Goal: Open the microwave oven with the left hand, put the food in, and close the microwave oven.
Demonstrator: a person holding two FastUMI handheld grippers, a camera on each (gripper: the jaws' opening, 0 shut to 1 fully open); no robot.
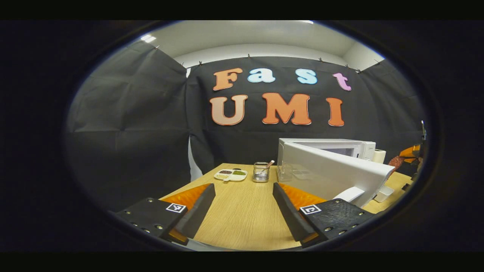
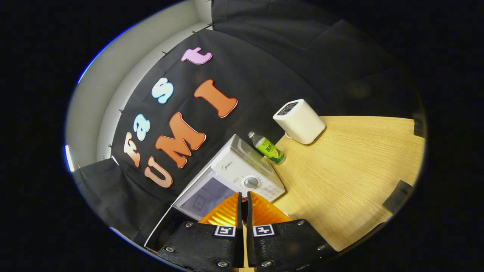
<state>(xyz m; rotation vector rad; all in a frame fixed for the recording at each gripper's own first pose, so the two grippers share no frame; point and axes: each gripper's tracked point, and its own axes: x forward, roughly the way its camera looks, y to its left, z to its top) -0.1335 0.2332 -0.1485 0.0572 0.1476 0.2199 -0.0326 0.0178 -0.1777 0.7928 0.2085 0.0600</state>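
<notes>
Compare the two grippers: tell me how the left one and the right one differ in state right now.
The left gripper has its fingers spread wide apart with bare wooden table between them; the right gripper has its fingers nearly together, only a thin slit between. The left gripper sits level beside the open microwave door; the right gripper's view is tilted, facing the microwave front. Neither holds anything.

microwave: "midea" brand mark, above its dial | bottle label: unreadable

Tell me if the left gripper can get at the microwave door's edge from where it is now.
Probably yes. The left gripper has its jaws open, and the open microwave door stands just beyond its right side, with only bare table between.
</notes>
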